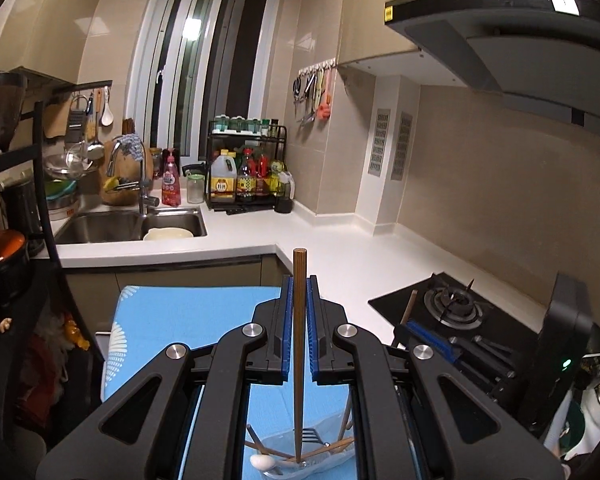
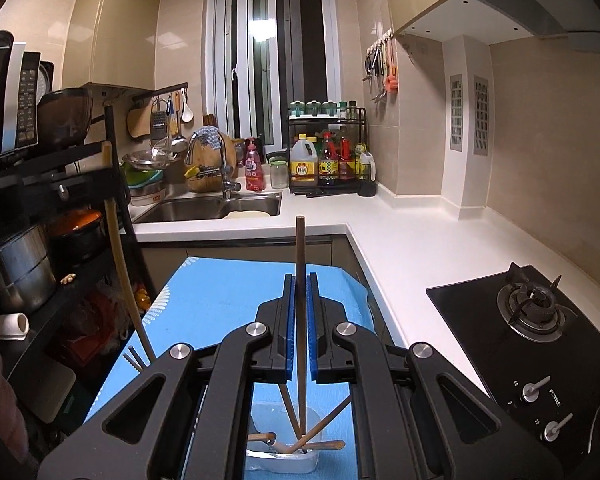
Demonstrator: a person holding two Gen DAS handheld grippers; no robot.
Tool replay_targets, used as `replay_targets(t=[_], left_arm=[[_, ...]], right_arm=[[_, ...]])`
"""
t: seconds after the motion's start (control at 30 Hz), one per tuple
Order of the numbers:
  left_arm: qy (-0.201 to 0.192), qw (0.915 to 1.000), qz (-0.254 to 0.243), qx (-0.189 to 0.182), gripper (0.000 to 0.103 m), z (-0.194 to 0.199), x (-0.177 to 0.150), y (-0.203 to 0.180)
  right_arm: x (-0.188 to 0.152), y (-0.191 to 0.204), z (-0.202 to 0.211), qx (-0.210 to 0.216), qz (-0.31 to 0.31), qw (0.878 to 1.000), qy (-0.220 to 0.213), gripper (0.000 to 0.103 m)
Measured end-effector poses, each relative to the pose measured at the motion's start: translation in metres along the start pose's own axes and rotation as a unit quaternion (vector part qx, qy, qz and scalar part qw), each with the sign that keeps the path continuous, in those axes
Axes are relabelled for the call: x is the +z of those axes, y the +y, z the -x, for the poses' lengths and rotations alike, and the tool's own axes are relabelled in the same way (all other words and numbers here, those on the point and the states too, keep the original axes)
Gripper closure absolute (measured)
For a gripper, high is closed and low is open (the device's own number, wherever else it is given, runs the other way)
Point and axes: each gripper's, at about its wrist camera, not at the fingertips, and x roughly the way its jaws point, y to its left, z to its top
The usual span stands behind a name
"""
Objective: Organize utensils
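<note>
My left gripper (image 1: 299, 280) is shut on a brown wooden chopstick (image 1: 299, 344) held upright, its lower tip in a clear plastic container (image 1: 332, 456) on the blue mat (image 1: 180, 320). That container holds a white spoon (image 1: 262, 462), a fork (image 1: 310, 436) and more chopsticks. My right gripper (image 2: 299, 278) is shut on a darker chopstick (image 2: 300, 248), also upright, its tip in a clear container (image 2: 312, 420) with several chopsticks. The right gripper shows in the left wrist view (image 1: 432, 336), holding its chopstick (image 1: 409, 307). A long wooden handle (image 2: 120, 248) leans at left.
A white L-shaped counter (image 2: 400, 248) runs behind the mat. A black gas hob (image 2: 520, 320) is at right. A sink (image 2: 208, 206) with a tap, bottles on a black rack (image 2: 328, 160) and a shelf with pots (image 2: 16, 272) stand at left and back.
</note>
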Motion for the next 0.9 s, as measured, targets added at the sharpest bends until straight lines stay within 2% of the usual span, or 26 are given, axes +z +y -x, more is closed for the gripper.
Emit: replay_targets(t=[0.03,0.07,0.1,0.13,0.2,0.27,0.33,0.4,0.5,0.7,0.87,0.9], left_arm=[[0.004,0.9999,-0.008,0.006,0.096,-0.005,-0.009,-0.002],[0.008,0.9998,-0.016,0.011,0.096,-0.009,-0.015,-0.003],[0.017,0.9994,-0.025,0.015,0.095,-0.014,-0.025,-0.004],[0.028,0.999,-0.03,0.018,0.093,-0.019,-0.033,-0.005],[0.034,0.9986,-0.034,0.021,0.076,-0.015,-0.043,-0.005],[0.023,0.9989,-0.033,0.025,0.071,0.0,-0.048,-0.004],[0.02,0.9992,-0.022,0.028,0.07,0.014,-0.052,0.0],[0.018,0.9992,-0.01,0.033,0.06,0.03,-0.062,0.001],[0.014,0.9985,-0.012,0.051,0.042,0.051,-0.089,-0.006],[0.014,0.9957,-0.006,0.092,0.02,0.081,-0.164,-0.019],[0.02,0.9928,-0.004,0.118,0.007,0.093,-0.21,-0.026],[0.02,0.9919,0.001,0.125,0.008,0.094,-0.216,-0.024]], right_arm=[[-0.003,0.001,-0.004,0.004,0.001,1.0,0.014,0.095],[-0.007,0.0,-0.006,0.006,0.002,1.0,0.026,0.086],[-0.01,0.001,-0.006,0.004,0.004,1.0,0.031,0.07],[-0.012,0.001,-0.003,-0.001,0.006,1.0,0.03,0.063],[-0.015,0.0,0.006,-0.003,0.008,1.0,0.027,0.06],[-0.017,-0.002,0.022,-0.008,0.005,1.0,0.017,0.058],[-0.022,-0.006,0.041,-0.014,0.003,1.0,0.004,0.051],[-0.035,-0.01,0.065,-0.026,0.001,1.0,-0.012,0.033],[-0.068,-0.014,0.093,-0.039,0.001,0.999,-0.018,0.017],[-0.144,-0.013,0.11,-0.063,0.013,0.998,0.022,0.011],[-0.175,-0.008,0.112,-0.065,0.012,0.997,0.035,0.007],[-0.179,-0.009,0.112,-0.064,0.006,0.997,0.036,0.007]])
